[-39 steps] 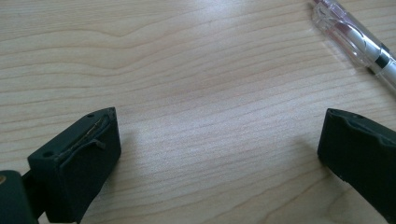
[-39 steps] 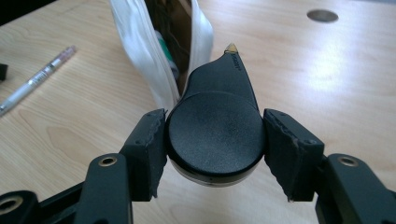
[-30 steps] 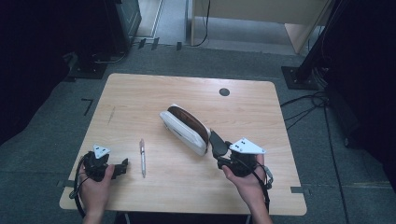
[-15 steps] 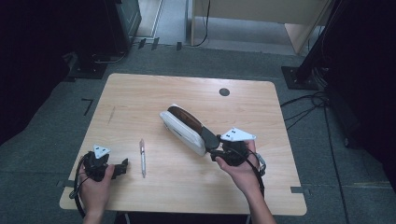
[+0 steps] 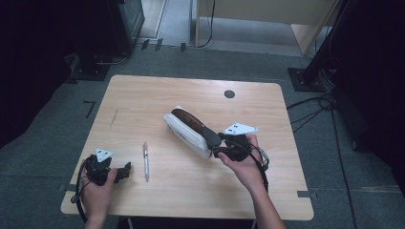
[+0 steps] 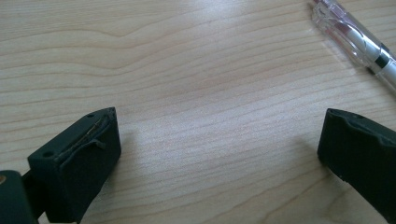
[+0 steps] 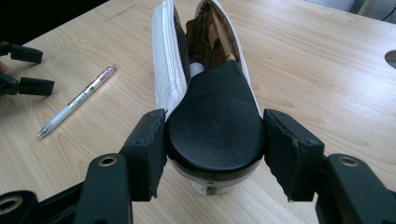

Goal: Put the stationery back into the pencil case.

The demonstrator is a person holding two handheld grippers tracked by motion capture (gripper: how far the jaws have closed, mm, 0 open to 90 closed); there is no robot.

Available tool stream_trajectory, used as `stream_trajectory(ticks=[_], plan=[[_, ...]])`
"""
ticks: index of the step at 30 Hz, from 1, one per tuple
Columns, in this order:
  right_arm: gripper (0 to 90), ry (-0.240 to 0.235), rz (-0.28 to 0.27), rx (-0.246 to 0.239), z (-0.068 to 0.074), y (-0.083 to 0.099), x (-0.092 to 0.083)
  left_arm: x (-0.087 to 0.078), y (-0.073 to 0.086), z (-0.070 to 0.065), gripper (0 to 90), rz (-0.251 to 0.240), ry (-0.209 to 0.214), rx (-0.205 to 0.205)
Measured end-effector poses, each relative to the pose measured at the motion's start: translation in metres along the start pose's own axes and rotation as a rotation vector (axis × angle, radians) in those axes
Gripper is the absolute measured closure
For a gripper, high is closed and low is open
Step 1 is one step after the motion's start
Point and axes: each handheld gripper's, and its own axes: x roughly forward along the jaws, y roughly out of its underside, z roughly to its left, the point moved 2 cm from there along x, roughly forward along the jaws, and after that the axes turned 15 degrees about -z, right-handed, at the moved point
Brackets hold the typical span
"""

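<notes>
My right hand (image 5: 243, 164) reaches in from the near edge of the pale wooden table (image 5: 143, 100), forearm angled up and to the left, wrist turned so that my right gripper (image 5: 216, 144) points toward the table's middle. Its two black jaws are clamped on a rounded black object with a smooth matte top (image 7: 215, 133), one pad pressed against each flank of it, as my right gripper view shows plainly. That black object sits at the near end of a long white fabric pouch with a brown lining (image 5: 187, 128), which lies on the table slantwise, running from the middle of the tabletop down toward my right hand. The pouch gapes open along its top; inside I can make out brown folds and something pale, but I cannot tell what those are. The narrow end of the black object reaches into that opening. My left hand (image 5: 98, 183) rests low at the near left corner of the table, wrapped round my left gripper (image 5: 125, 171), whose jaws stand wide apart over bare wood and hold nothing. Just beyond them lies a slim clear-and-white plastic pen (image 5: 145, 161), roughly parallel with the table's side edges, near my left gripper but not touching it and well apart from the pouch. A small dark round disc (image 5: 229, 94) sits in the tabletop near the far edge.
</notes>
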Motion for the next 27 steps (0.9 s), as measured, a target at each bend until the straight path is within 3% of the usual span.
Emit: stream_trajectory(ticks=[27], plan=[[41.6,-0.025,0.011,-0.008,-0.002,-0.014,0.032,0.0,0.0,0.0,0.0,0.0,0.0,0.001]])
